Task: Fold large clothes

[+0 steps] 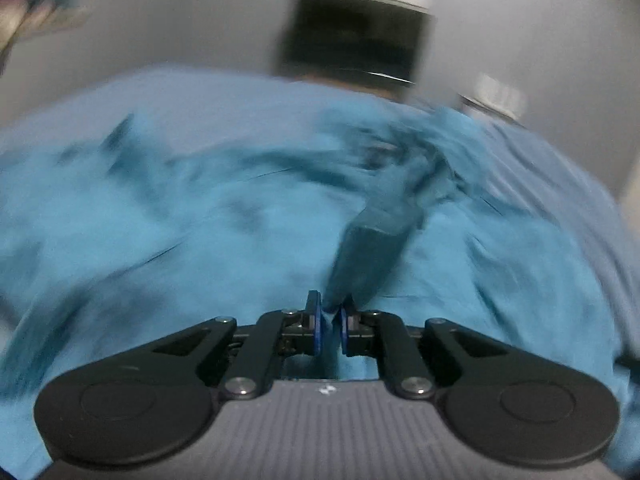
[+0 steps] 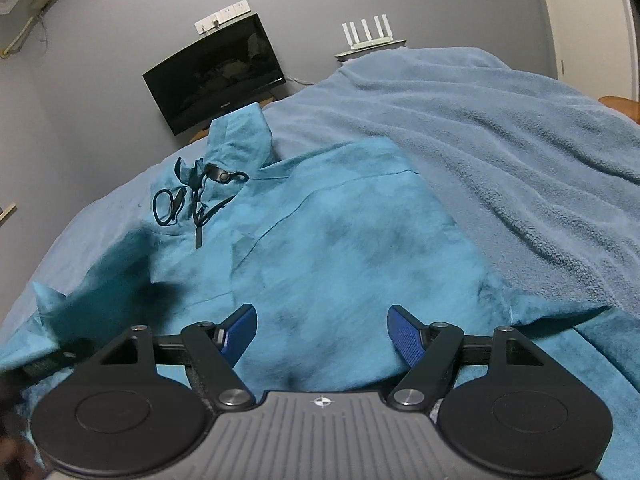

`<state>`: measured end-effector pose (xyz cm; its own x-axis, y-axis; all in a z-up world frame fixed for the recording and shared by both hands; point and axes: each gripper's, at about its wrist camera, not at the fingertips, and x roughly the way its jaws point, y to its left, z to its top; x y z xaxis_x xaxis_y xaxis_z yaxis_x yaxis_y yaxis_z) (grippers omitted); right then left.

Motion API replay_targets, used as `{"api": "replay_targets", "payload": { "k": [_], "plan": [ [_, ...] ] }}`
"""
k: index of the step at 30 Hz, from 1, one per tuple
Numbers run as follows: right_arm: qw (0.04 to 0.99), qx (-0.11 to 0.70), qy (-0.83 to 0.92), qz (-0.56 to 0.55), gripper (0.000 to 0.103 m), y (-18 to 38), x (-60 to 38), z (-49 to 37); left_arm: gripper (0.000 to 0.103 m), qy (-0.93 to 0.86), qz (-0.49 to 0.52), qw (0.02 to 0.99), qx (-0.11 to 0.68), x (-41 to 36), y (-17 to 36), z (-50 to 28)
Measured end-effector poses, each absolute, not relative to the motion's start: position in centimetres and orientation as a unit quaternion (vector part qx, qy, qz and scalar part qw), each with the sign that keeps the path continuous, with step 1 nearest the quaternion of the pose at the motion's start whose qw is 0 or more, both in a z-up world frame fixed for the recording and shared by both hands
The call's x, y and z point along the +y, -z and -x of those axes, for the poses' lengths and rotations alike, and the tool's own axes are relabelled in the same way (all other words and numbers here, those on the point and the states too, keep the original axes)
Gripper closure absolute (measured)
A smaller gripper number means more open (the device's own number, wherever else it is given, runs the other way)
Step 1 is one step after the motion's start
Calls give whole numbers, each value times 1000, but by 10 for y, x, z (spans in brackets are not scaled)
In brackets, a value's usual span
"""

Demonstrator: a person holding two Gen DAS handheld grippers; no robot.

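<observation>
1. The left gripper (image 1: pixel 330 320) has its blue pads (image 1: pixel 317 330) pressed close together on a fold of the teal jacket (image 1: pixel 192 216), so it is clamped on the cloth
2. From that pinch a dark, taut strip of the jacket's fabric (image 1: pixel 370 252) rises up and away toward the middle of the left wrist view
3. The whole left wrist view is smeared with blur, so finer detail of the jacket there cannot be made out
4. The right gripper (image 2: pixel 322 334) has its jaws spread wide apart, with nothing between the blue fingers (image 2: pixel 405 336); it sits just above the jacket's flat body
5. The jacket (image 2: pixel 340 240) lies spread across a bed, on a pale blue fleece blanket (image 2: pixel 500 140) that shows beside and beyond it
6. Its collar end points away from the right gripper, with a black drawcord (image 2: pixel 192 200) looped loosely near the neck and one teal flap (image 2: pixel 240 132) standing upright
7. A blurred dark shape (image 2: pixel 120 276) crosses the jacket at the left of the right wrist view
8. Behind the bed, against a grey wall (image 2: pixel 120 20), stand a dark monitor (image 2: pixel 216 72) and a white router (image 2: pixel 370 36)
</observation>
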<state>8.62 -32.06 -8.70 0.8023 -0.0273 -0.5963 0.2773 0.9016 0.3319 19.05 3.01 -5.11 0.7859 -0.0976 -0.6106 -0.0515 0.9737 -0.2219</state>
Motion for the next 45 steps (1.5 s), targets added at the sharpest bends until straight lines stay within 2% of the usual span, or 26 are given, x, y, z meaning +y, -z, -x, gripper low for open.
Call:
{"api": "replay_targets", "payload": {
  "k": [3,6,9,10,11,12,13,14,17,21,25,27,28,29,30,31,32,34,36,38,42,45],
  "plan": [
    [927,304,82,-205,29,87,-321,-87,96,-20,181,916,358,59,63,-198],
    [927,305,81,-204,29,87,-321,-86,94,-30,196,901,386,64,76,-204],
    [926,306,83,-205,28,87,-321,-87,80,-29,174,899,400,56,83,-206],
    [926,307,83,-205,28,88,-322,-87,71,-24,173,899,401,54,85,-207],
    [925,308,84,-205,28,88,-322,-87,69,-19,174,898,403,53,87,-208],
    [925,310,84,-204,28,89,-322,-88,69,-15,173,898,404,53,88,-208],
    [924,312,84,-203,28,89,-322,-89,75,-13,167,900,402,53,89,-208],
    [924,313,84,-202,28,90,-323,-89,95,-19,157,905,395,52,89,-207],
    [930,300,82,-194,28,90,-322,-89,96,-28,142,918,369,55,83,-201],
    [945,273,93,-156,31,92,-320,-98,96,-41,122,912,389,55,90,-206],
    [920,333,99,-184,35,113,-333,-117,92,-41,115,912,393,53,90,-201],
    [900,369,118,-202,36,126,-342,-122,85,-36,121,911,393,54,88,-200],
    [896,371,125,-210,36,128,-346,-121,77,-38,125,911,391,55,86,-198],
    [897,365,128,-215,34,127,-348,-119,63,-39,129,913,385,56,83,-195],
    [899,359,129,-215,32,124,-348,-117,56,-40,133,917,374,58,78,-192],
    [903,352,129,-209,28,121,-346,-115,39,-42,138,923,358,59,71,-188],
    [908,345,127,-202,24,118,-342,-113,26,-44,141,928,341,60,64,-182],
    [918,330,114,-189,19,113,-337,-108,19,-55,143,940,304,63,46,-171],
    [925,321,106,-175,19,108,-333,-106,16,-64,145,947,280,70,24,-162],
    [928,318,103,-165,19,104,-328,-105,6,-59,148,953,259,86,0,-153],
    [930,313,104,-160,19,96,-323,-102,4,-83,132,962,226,137,-41,-139],
    [936,306,95,-149,19,93,-315,-99,4,-122,132,958,221,196,-53,-132]
  ]
}}
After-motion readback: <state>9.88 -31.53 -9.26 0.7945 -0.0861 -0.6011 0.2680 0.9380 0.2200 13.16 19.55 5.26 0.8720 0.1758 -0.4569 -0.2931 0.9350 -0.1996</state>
